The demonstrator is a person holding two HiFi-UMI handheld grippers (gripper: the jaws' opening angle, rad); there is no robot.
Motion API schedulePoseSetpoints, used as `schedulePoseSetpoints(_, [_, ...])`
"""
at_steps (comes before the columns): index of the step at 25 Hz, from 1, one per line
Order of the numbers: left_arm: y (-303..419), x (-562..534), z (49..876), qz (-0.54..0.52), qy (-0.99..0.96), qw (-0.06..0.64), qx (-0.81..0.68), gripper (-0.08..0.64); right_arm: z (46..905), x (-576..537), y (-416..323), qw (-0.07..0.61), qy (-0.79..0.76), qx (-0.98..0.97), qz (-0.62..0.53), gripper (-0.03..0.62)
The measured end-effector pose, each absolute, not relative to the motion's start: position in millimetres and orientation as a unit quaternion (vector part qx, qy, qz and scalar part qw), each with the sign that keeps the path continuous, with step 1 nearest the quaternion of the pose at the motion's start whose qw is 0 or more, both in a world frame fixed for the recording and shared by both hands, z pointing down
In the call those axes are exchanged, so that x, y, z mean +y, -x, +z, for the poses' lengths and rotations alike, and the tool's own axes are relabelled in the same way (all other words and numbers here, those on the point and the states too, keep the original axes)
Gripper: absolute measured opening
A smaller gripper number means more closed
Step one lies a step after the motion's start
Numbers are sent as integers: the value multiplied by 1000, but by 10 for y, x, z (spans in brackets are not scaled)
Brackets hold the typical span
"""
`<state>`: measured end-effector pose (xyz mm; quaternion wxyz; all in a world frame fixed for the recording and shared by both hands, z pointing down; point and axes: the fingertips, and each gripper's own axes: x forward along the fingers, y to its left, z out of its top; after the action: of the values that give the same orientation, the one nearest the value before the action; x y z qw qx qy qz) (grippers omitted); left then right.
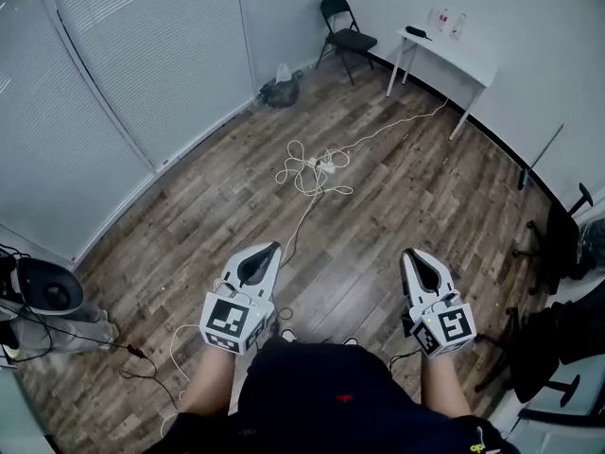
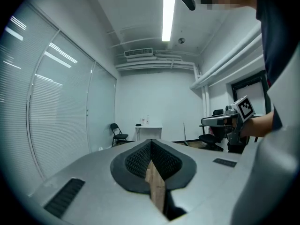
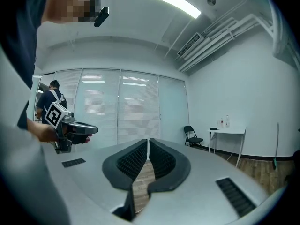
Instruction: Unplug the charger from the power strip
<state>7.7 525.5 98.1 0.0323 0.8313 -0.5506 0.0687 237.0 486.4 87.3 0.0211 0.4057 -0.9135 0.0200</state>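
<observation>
You are holding the left hand-held gripper and right hand-held gripper closed, empty, well apart from the power strip.

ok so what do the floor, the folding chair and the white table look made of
Floor: brown planks with grain and seams, matt; wood or wood-look laminate.
Folding chair: thin black frame, probably painted metal tube.
White table: smooth, plain top on slim legs; painted or laminated board perhaps, too far to tell.
</observation>
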Motion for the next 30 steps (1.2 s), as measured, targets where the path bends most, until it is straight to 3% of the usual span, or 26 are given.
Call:
schedulePoseSetpoints(11, [881, 5459, 1342, 42, -827, 71, -556, 18, 991, 5073, -1270, 59, -383, -922, 0, 32])
schedulePoseSetpoints(21, [998, 4939, 1428, 46, -826, 80, -556, 18, 1107, 4475, -1268, 59, -391, -918, 7, 32])
schedulePoseSetpoints(30, [525, 3669, 1500, 64, -824, 83, -557, 18, 1359, 3214, -1742, 47, -392, -918, 36, 32])
